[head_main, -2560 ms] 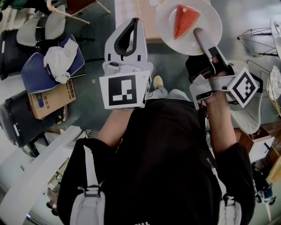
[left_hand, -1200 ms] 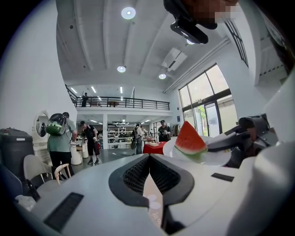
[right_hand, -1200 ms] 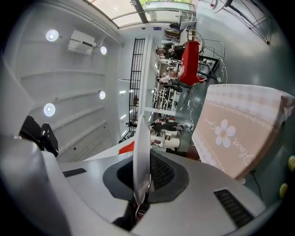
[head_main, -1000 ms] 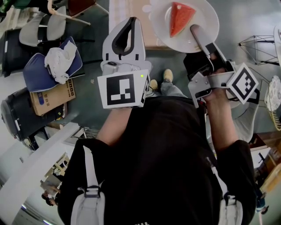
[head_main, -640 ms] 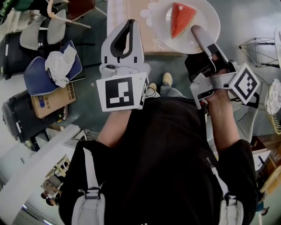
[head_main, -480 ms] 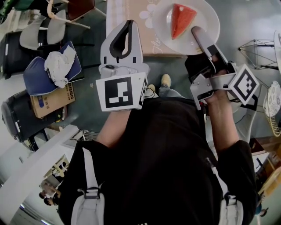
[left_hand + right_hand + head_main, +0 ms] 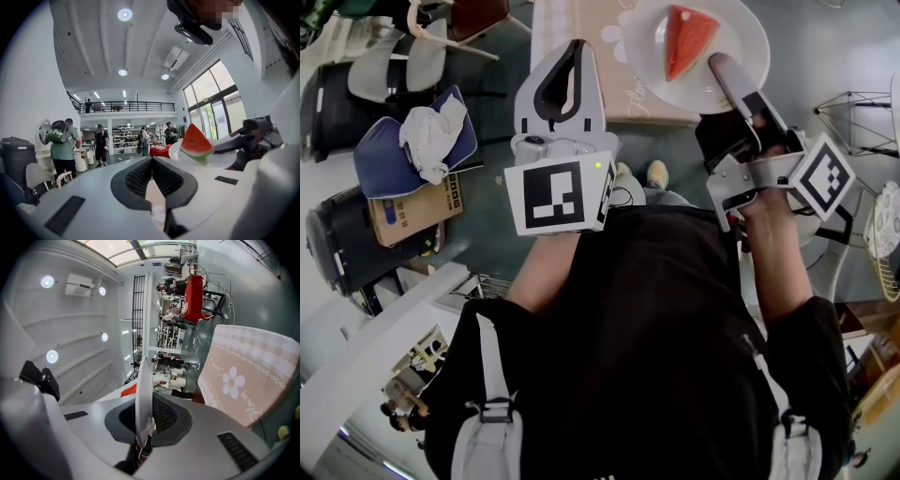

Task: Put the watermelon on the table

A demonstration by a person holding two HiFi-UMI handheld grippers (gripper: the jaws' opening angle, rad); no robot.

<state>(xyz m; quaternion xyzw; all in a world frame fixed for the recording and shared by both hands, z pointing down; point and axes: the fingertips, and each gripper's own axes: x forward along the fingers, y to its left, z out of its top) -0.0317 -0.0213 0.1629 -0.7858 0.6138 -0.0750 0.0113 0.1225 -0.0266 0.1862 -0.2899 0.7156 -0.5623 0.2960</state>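
A red watermelon slice (image 7: 684,39) lies on a white plate (image 7: 741,28). My right gripper (image 7: 719,64) is shut on the plate's near rim and holds it level over the edge of a table with a pink checked cloth (image 7: 581,37). The right gripper view shows the plate (image 7: 143,394) edge-on between the jaws, with the tablecloth (image 7: 248,376) beside it. My left gripper (image 7: 578,45) is to the left of the plate, its tips together and nothing between them. In the left gripper view the slice (image 7: 196,143) and plate (image 7: 213,160) are to the right of the left gripper (image 7: 151,160).
On the floor at left are a chair with a blue cushion and white cloth (image 7: 412,136), a cardboard box (image 7: 408,211) and a black bin (image 7: 347,253). A wire-frame stool (image 7: 853,108) is at right. Several people (image 7: 61,140) are far off in the hall.
The table's near edge has slid down the head view, so the plate now hangs further over the cloth. Both grippers keep their hold and spacing.
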